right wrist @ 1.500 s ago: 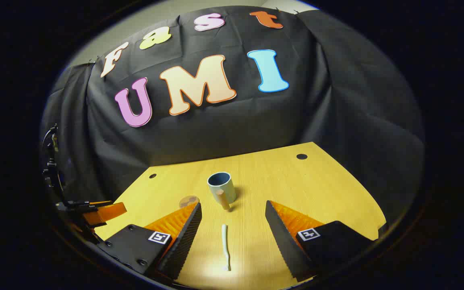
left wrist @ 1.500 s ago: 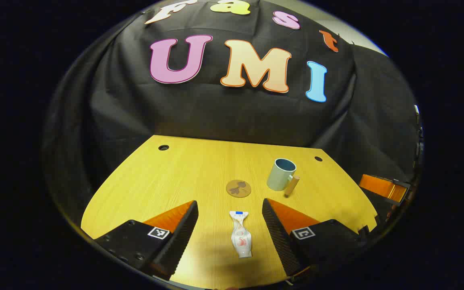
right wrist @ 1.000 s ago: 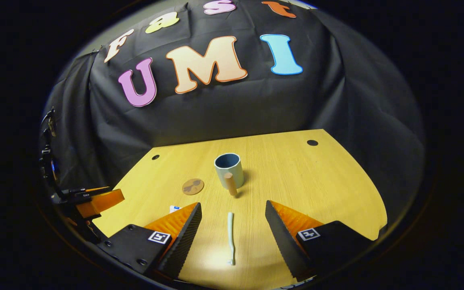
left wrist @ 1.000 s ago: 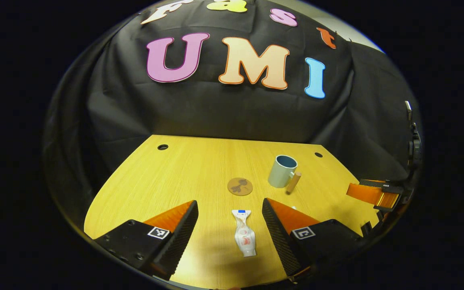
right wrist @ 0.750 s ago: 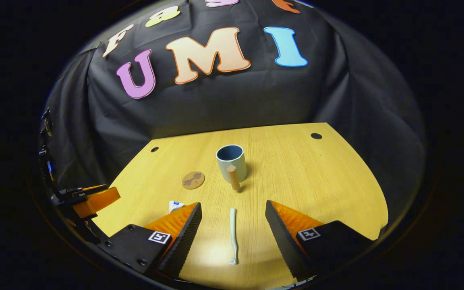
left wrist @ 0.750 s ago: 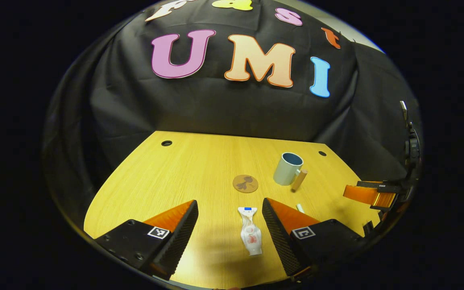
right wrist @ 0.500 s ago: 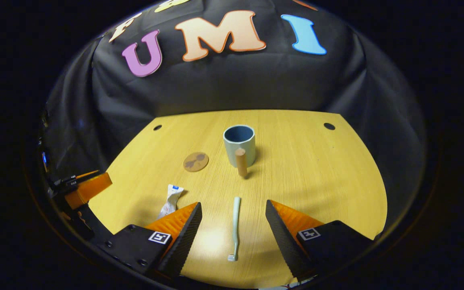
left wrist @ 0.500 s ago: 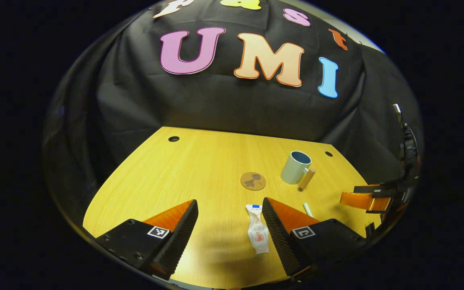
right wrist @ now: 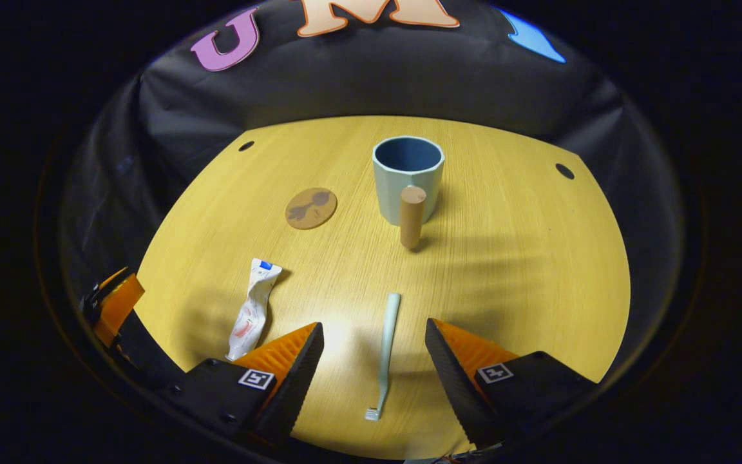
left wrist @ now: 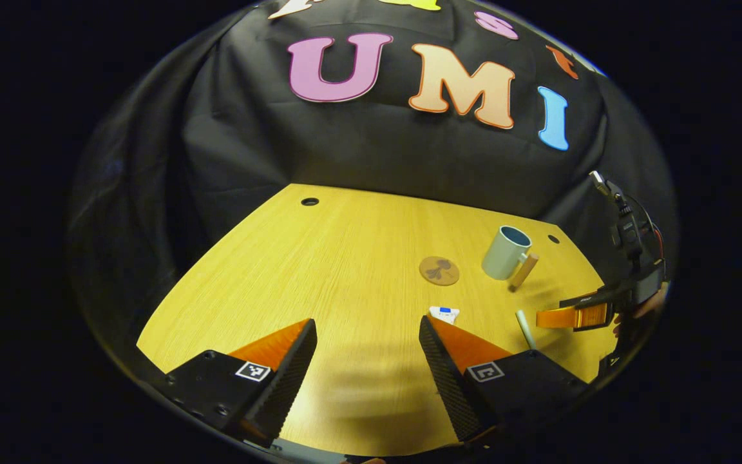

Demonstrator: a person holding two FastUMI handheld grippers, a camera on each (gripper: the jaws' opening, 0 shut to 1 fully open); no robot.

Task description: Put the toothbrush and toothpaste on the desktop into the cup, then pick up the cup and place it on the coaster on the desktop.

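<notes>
The right gripper (right wrist: 374,341) is spread wide around the toothbrush (right wrist: 384,353) on the desktop (right wrist: 506,270); toothpaste (right wrist: 252,308) lies left, cup (right wrist: 408,178) and coaster (right wrist: 310,207) beyond. The left gripper (left wrist: 368,341), also spread, straddles bare wood, the toothpaste's cap end (left wrist: 444,314) peeking past its finger.

Seen in the right gripper view: on the desktop (right wrist: 513,270), toothbrush (right wrist: 386,348) nearest, lengthwise between the spread fingers of the right gripper (right wrist: 374,335), bristle end nearest. Toothpaste tube (right wrist: 252,308) left of it, well apart. Farther back, cup (right wrist: 407,175) upright, handle (right wrist: 411,216) pointing toward the camera. Coaster (right wrist: 311,207) left of the cup, apart from it.
</notes>
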